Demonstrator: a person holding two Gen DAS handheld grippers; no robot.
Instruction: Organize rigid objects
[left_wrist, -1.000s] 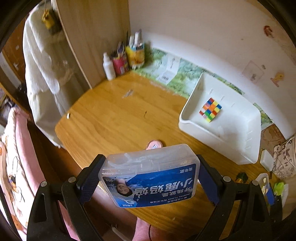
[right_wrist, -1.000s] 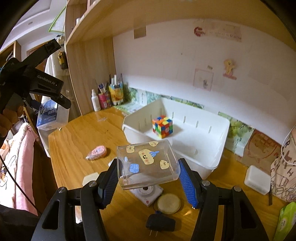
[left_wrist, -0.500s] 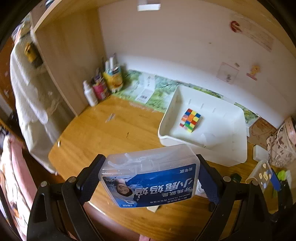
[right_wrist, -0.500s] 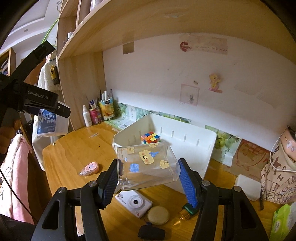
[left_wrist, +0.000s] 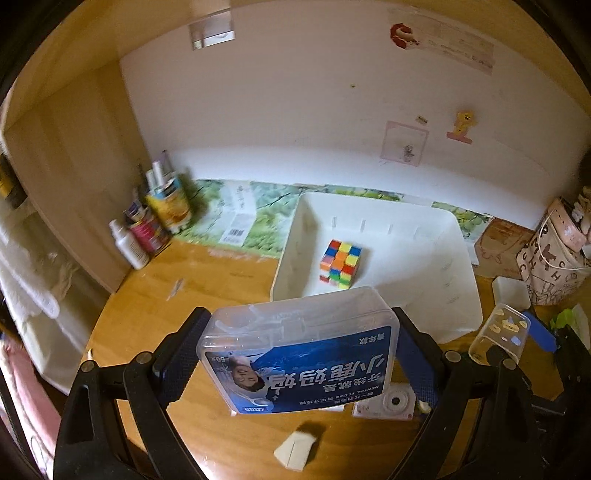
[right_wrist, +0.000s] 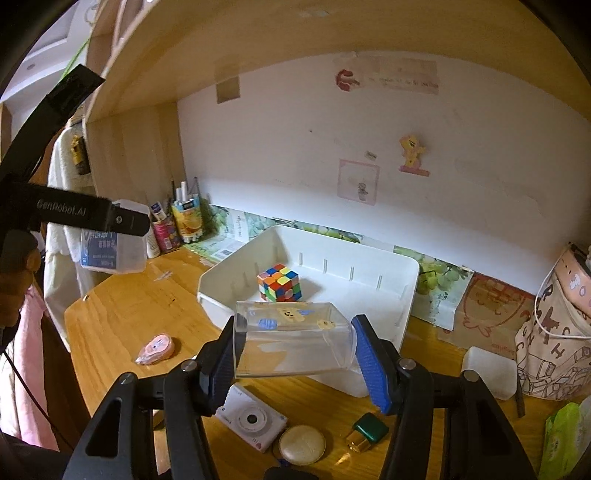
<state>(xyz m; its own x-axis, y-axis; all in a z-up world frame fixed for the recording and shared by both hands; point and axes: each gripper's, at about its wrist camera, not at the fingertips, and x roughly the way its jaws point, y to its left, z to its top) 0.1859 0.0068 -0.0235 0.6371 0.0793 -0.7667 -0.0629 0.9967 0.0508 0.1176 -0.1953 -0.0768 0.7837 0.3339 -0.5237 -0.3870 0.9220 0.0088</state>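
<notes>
A home bedroom desk nook: wooden desk (right_wrist: 122, 306), toiletry bottles (right_wrist: 173, 225), stickered wall (right_wrist: 410, 151), hanging clothes (right_wrist: 62, 206).

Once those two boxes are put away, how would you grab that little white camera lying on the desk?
The white camera lies flat on the desk, lens up, so I'd probably come straight down and pinch its two long straight edges. The flat sides suit the pads. The round gold compact sits close by one corner, so I'd keep the fingers clear of that end.
</notes>
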